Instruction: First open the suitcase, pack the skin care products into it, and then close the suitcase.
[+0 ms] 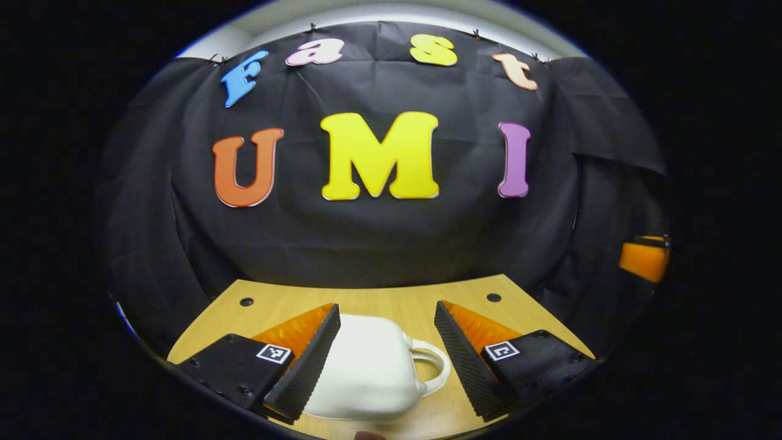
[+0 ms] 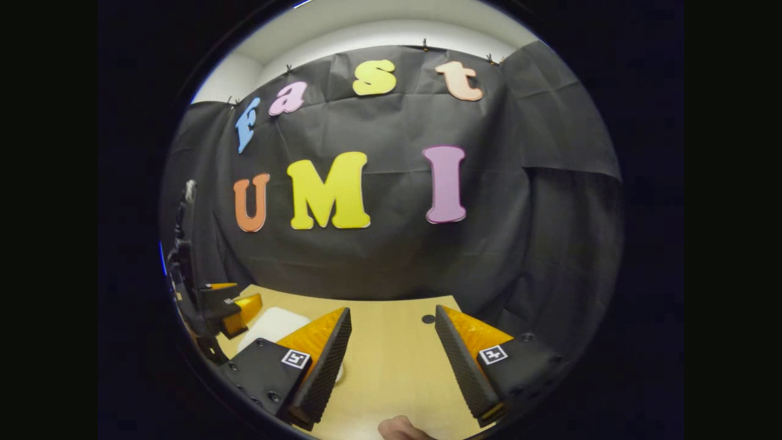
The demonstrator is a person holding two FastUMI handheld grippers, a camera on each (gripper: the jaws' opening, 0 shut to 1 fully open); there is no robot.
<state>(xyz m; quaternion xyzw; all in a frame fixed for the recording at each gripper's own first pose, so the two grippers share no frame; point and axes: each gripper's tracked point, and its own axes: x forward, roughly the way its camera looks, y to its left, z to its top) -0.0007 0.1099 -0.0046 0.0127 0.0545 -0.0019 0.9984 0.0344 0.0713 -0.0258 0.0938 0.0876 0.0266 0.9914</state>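
Two open hand-held grippers — left [image 1: 386, 357] straddling white suitcase [image 1: 366, 373], right [image 2: 391, 360] above table [image 2: 391, 373]

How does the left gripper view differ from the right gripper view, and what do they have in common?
Left gripper view: the white suitcase up close, lid shut, its handle toward the right, lying between the open fingers of the left gripper; an orange part sits at the right edge.

Right gripper view: the left gripper seen from the side above the suitcase, the right gripper open over bare table, and a fingertip at the bottom.

Both: the wooden table, the black cloth wall and the white suitcase.
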